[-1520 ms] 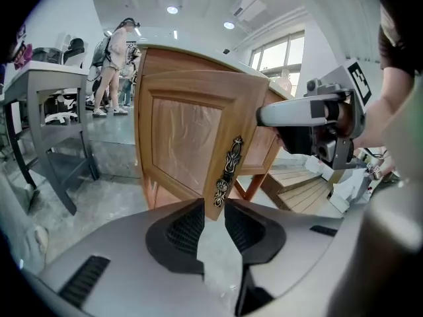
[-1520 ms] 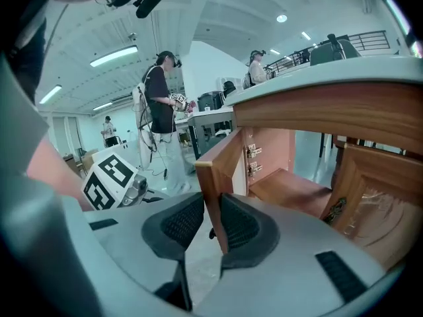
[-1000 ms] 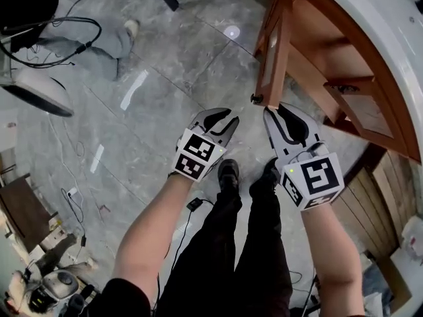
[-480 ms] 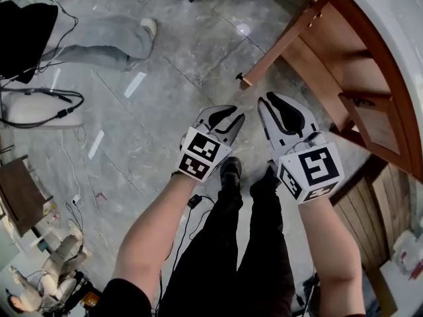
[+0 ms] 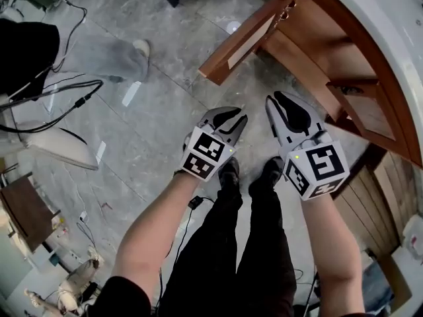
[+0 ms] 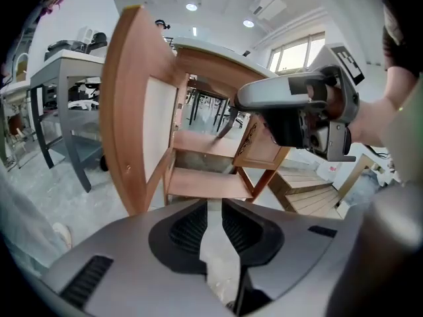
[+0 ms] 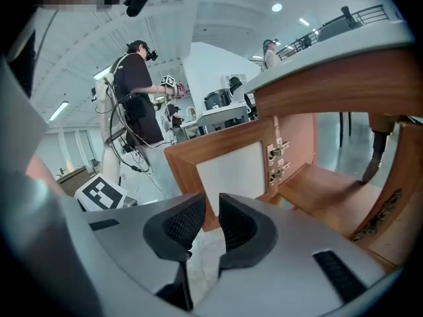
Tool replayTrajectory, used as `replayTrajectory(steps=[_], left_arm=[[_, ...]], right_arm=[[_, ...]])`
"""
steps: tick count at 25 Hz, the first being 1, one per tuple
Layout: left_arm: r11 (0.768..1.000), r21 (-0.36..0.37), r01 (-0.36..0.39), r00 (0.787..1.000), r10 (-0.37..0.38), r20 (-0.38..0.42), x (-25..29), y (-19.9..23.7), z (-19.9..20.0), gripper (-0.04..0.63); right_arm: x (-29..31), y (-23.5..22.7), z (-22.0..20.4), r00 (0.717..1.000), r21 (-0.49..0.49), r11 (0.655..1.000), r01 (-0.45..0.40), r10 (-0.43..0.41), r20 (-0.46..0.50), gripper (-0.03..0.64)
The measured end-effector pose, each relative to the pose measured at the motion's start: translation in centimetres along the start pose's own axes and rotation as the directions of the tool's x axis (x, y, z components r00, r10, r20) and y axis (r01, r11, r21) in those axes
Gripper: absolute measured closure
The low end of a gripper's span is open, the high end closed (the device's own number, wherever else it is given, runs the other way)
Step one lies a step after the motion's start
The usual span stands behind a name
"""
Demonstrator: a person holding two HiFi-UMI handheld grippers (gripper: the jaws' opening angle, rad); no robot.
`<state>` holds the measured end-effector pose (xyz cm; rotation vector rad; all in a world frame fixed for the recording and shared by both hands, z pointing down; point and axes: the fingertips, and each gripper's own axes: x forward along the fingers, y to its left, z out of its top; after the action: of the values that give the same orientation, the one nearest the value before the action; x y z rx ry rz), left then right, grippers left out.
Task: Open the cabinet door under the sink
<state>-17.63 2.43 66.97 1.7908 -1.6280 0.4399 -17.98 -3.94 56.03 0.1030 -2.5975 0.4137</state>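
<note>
The wooden cabinet door (image 5: 244, 39) stands swung wide out from the cabinet under the white countertop (image 5: 390, 25), and nothing touches it. It shows its pale inner panel in the left gripper view (image 6: 142, 111) and its hinges in the right gripper view (image 7: 231, 167). The cabinet's bare shelf (image 5: 317, 51) is exposed. My left gripper (image 5: 235, 115) hangs over the floor short of the door, its jaws closing with nothing between them (image 6: 213, 207). My right gripper (image 5: 277, 98) is beside it, nearer the cabinet, jaws slightly apart and empty (image 7: 211, 207).
A second cabinet door (image 5: 367, 111) to the right stays closed. My own legs and shoes (image 5: 228, 174) are just below the grippers. Another person's legs (image 5: 99, 51) and cables (image 5: 59, 104) lie at the left. Wooden slats (image 5: 383, 197) sit at the right.
The cabinet door has swung wider, its free edge sweeping left across the floor. Both grippers stay in about the same place, free of the door.
</note>
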Motion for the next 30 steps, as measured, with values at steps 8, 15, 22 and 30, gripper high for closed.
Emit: replayTrajectory(steps=[8,15,22,30], left_arm=[[0.998,0.065,0.022,0.999,-0.024,0.025,3.0,-4.0,7.3,0.528],[0.995,0.088,0.036,0.993,-0.046,0.105,6.3,-7.6,13.3,0.545],[0.977,0.141,0.157,0.985,-0.165,0.046,11.9,-7.0,15.5,0.557],[0.919,0.267,0.290,0.956,-0.288,-0.046,13.6,-4.4,17.0,0.561]], right_arm=[[-7.0,-6.7,-0.5,0.994,0.064,0.992,0.109,-0.110,0.012,0.548],[-11.3,-11.8,-3.1,0.981,0.076,0.978,0.193,-0.194,0.012,0.551],[-10.5,-15.9,-4.9,0.935,0.193,0.917,0.350,-0.353,-0.019,0.549],[-7.9,-18.8,-5.6,0.844,0.313,0.793,0.522,-0.533,-0.057,0.532]])
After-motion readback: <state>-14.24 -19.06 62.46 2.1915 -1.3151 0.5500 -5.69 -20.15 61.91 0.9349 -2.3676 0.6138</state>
